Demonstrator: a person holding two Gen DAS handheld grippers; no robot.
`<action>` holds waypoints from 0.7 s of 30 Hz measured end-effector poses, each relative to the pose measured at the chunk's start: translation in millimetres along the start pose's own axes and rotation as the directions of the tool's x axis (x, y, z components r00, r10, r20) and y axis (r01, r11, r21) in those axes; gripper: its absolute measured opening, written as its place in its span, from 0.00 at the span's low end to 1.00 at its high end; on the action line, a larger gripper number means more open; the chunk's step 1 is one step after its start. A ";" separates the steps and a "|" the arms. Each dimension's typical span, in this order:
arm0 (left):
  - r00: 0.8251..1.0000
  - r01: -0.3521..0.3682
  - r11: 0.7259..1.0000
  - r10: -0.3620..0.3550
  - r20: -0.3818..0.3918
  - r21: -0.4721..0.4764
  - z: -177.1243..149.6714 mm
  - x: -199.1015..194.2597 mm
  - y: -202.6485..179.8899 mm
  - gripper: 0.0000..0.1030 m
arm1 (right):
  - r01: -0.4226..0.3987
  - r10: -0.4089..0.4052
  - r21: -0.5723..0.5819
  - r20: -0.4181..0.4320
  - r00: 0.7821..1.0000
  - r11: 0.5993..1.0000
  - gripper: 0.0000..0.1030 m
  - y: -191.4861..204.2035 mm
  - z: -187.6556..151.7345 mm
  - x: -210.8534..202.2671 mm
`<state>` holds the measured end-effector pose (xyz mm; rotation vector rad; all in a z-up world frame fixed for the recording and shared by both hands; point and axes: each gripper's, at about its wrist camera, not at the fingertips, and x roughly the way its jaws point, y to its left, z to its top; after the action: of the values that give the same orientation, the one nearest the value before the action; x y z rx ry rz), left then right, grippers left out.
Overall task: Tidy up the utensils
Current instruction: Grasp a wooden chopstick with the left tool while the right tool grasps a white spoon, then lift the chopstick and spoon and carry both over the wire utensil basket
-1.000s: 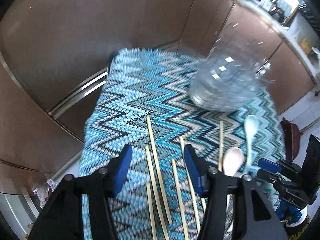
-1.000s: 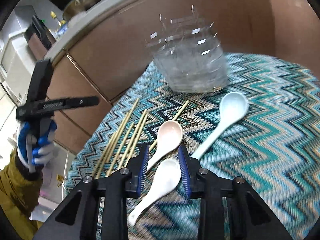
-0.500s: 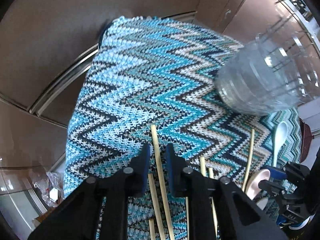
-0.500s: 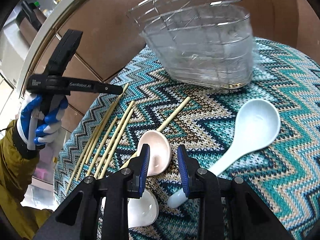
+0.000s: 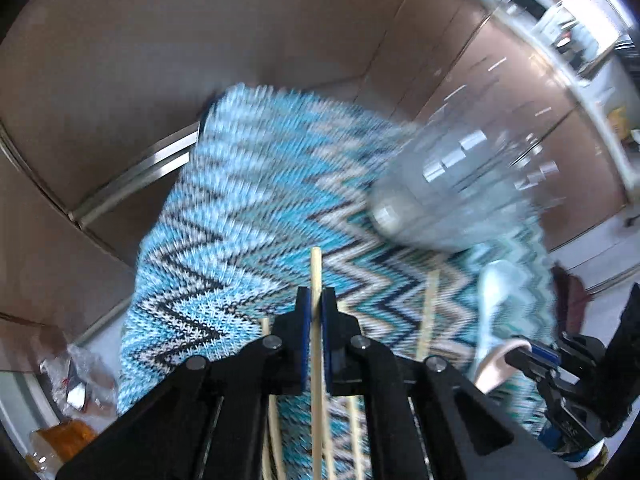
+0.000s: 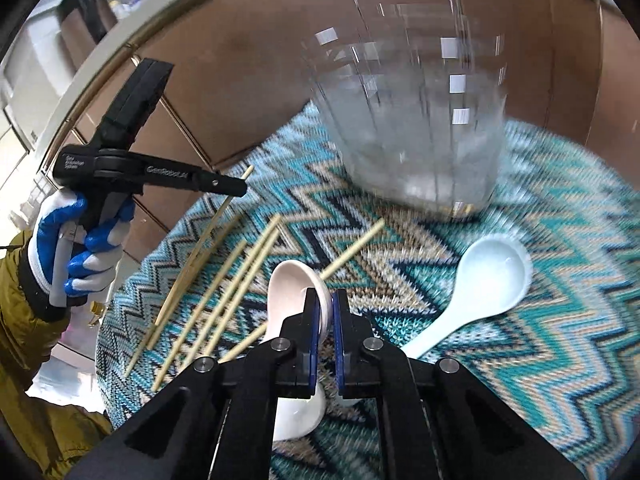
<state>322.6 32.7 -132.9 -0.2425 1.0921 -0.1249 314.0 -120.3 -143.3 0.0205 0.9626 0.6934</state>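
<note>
Three spoons [image 6: 476,292], about seven chopsticks [image 6: 224,288], one basket [image 6: 416,140].

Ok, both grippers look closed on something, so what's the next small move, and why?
Probably lift both toward the clear plastic holder: the left gripper pinches a pale wooden chopstick, the right gripper clamps the pinkish ceramic spoon, and both utensils sit low over the zigzag cloth.

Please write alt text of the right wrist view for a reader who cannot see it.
The right gripper has its jaws shut on the rim of a pale pink ceramic soup spoon above a blue zigzag knitted cloth. Wooden chopsticks, a white spoon and a clear plastic basket are nearby.
</note>
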 end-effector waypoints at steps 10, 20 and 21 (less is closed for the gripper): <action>0.806 0.198 0.980 -0.168 0.567 0.010 62.0 -156.3 -41.8 0.04 | 0.369 -0.342 0.017 0.416 0.843 0.929 0.07 33.0 73.0 -128.0; 0.598 0.128 0.992 -0.058 0.799 -0.024 95.9 -125.6 -86.7 0.05 | 0.662 -0.568 0.055 0.569 0.595 0.748 0.06 29.0 118.9 -102.8; 0.592 0.115 0.993 -0.047 0.805 -0.026 95.9 -117.4 -89.0 0.05 | 0.670 -0.576 0.056 0.566 0.590 0.741 0.06 23.4 121.6 -92.3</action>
<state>355.9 -14.8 33.0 -0.3714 0.1574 -0.0404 359.1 -118.6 4.4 -0.2505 0.2856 0.0673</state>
